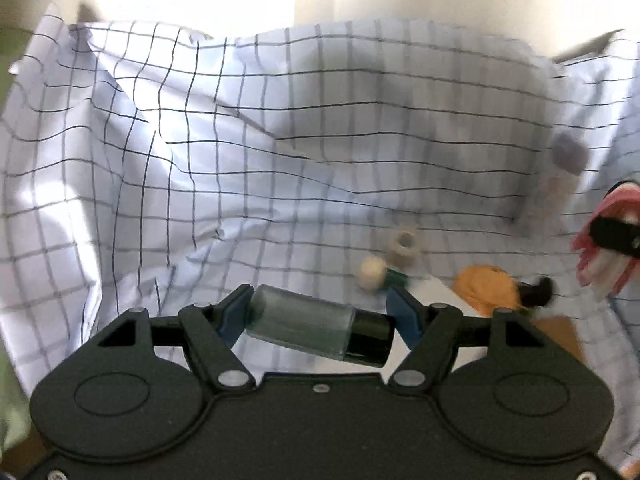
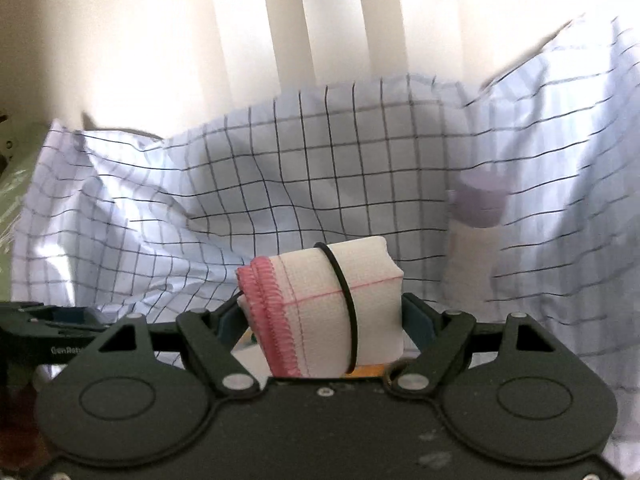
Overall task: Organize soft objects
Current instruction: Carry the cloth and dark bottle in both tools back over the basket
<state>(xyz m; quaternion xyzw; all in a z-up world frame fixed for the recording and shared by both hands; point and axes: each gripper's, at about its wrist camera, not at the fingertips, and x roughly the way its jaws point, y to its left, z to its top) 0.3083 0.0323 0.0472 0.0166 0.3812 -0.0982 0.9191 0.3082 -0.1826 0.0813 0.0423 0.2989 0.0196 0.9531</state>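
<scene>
The folded white cloth (image 2: 320, 308) with the pink stitched edge sits between the jaws of the right gripper (image 2: 322, 320), bound by a thin black band (image 2: 340, 280). The jaws are clenched on its two sides, and the bundle bulges above and ahead of them. In the left gripper (image 1: 316, 316) you hold a small glass bottle (image 1: 316, 330) with a black cap, lying crosswise and tilted, its base against the left pad and its cap toward the right pad. The grip appears to act end to end.

Hazards, as judged from this position:

- The bottle is hard and smooth. Held by its ends on a slant, it may pivot or slip out — any roll of your wrist raises that risk.
- The cloth compresses. If the band slides off toward the free end, the fold may spring open between the jaws.
- Ahead of the left jaws, a small cream-capped item (image 1: 374, 272), a grey ring (image 1: 404, 246) and an orange soft object (image 1: 488, 290) lie close together on the checked sheet (image 1: 200, 140). A dropped bottle may land among them.
- The sheet is rumpled, so anything set down on a ridge may roll.
</scene>
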